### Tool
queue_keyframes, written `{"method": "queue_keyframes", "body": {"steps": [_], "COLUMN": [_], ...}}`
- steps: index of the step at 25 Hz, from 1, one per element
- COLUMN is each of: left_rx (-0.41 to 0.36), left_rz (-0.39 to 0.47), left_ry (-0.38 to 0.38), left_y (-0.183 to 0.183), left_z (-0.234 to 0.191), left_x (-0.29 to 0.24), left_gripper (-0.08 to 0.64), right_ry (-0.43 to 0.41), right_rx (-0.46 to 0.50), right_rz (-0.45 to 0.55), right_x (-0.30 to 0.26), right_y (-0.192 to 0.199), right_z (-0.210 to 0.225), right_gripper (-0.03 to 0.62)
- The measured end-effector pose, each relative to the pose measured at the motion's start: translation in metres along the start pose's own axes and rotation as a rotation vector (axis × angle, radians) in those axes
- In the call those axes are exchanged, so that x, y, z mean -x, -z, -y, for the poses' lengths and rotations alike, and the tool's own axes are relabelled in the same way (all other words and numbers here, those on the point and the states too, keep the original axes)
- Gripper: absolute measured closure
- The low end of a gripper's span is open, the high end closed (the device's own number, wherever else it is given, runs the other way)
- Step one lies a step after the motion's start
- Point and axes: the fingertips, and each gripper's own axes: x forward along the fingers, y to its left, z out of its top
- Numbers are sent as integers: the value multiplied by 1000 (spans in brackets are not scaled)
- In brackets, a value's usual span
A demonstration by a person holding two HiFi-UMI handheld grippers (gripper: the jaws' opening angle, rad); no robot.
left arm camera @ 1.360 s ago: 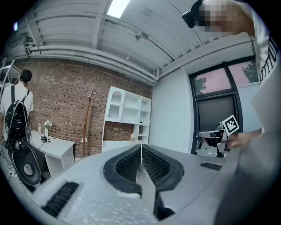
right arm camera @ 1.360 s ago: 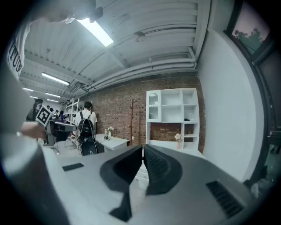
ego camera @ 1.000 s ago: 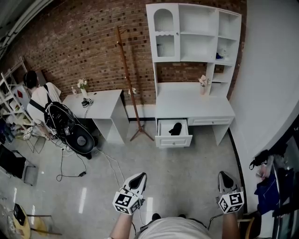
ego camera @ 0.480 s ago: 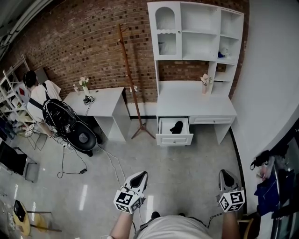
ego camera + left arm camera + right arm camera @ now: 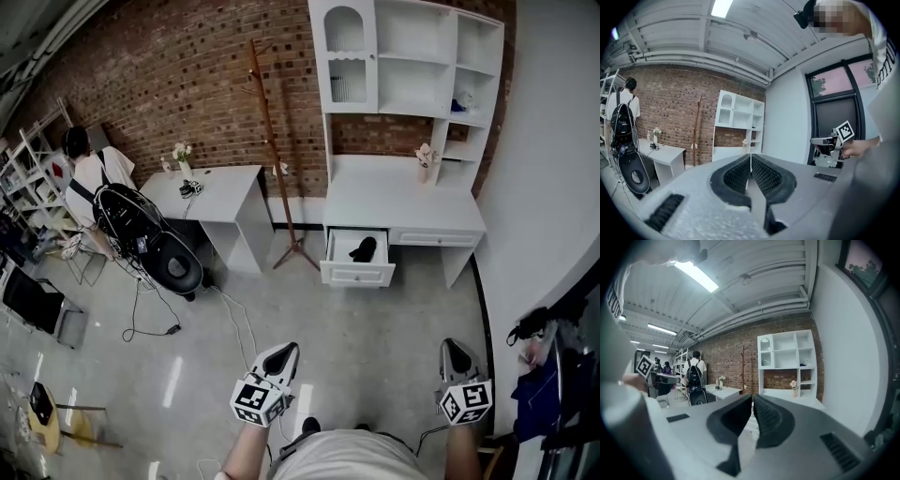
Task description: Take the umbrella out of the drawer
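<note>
The black umbrella (image 5: 363, 249) lies in the open drawer (image 5: 356, 273) of the white desk (image 5: 403, 204), far ahead across the floor in the head view. My left gripper (image 5: 284, 352) is at the bottom of that view, shut and empty, well short of the drawer. My right gripper (image 5: 451, 350) is level with it at the bottom right, also shut with nothing in it. In the left gripper view the left gripper (image 5: 750, 158) has its pads together, and the desk's hutch (image 5: 739, 123) shows beyond. In the right gripper view the right gripper (image 5: 753, 400) points toward the desk (image 5: 787, 392).
A wooden coat stand (image 5: 275, 159) stands left of the desk, next to a white side table (image 5: 211, 192). A person with a backpack (image 5: 94, 178) and a black case (image 5: 173, 267) are at the left, with cables (image 5: 141, 319) on the floor. A white wall (image 5: 553, 169) bounds the right.
The desk and drawer have shifted right and slightly down in the head view. Both grippers keep their places at the bottom of the view and stay shut.
</note>
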Motion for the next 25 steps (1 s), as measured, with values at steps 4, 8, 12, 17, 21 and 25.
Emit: {"method": "queue_keyframes", "body": {"steps": [4,8,12,17,21,25], "left_rx": [5,6,9,8,3,5], "left_rz": [-6,1,3,4,7,1], "left_ry": [-22,-37,-55,-63,-61,-63], "left_y": [5,9,8,13,10,9], "left_z": [12,28,40,53,58,54], "left_x": [-3,-7,-13,-21,-27,-37], "left_gripper": [532,532,533,533,533,534], "right_ry": [-29,-56,-74,-90,-95,-103], "right_rx": [18,25,30,32,28,29], "right_rz": [-11,-8,-4,1,1,-4], "right_x": [0,3,3,4,2,-8], "right_y": [6,9,10,13,15,14], "right_z": [8,19,32,45,51,52], "right_gripper": [560,560,560,560,559,560]}}
